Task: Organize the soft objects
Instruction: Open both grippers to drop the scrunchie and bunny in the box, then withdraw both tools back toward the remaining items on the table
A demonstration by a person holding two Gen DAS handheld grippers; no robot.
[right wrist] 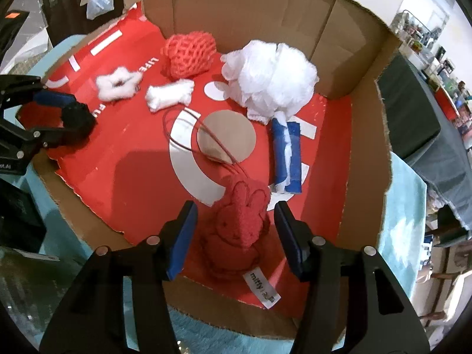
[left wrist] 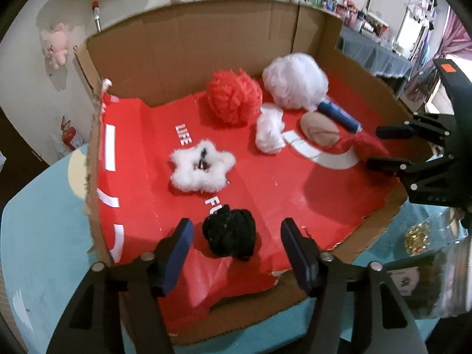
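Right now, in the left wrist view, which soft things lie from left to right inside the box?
White fluffy star-shaped toy → black yarn pompom → small white fluffy tuft → large white mesh bath puff.

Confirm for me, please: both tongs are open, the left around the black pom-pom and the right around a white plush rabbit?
Not quite: the rabbit is red, as the right wrist view shows. The rest holds: the left tongs stand open around the black pom-pom, and the right tongs are open around the rabbit.
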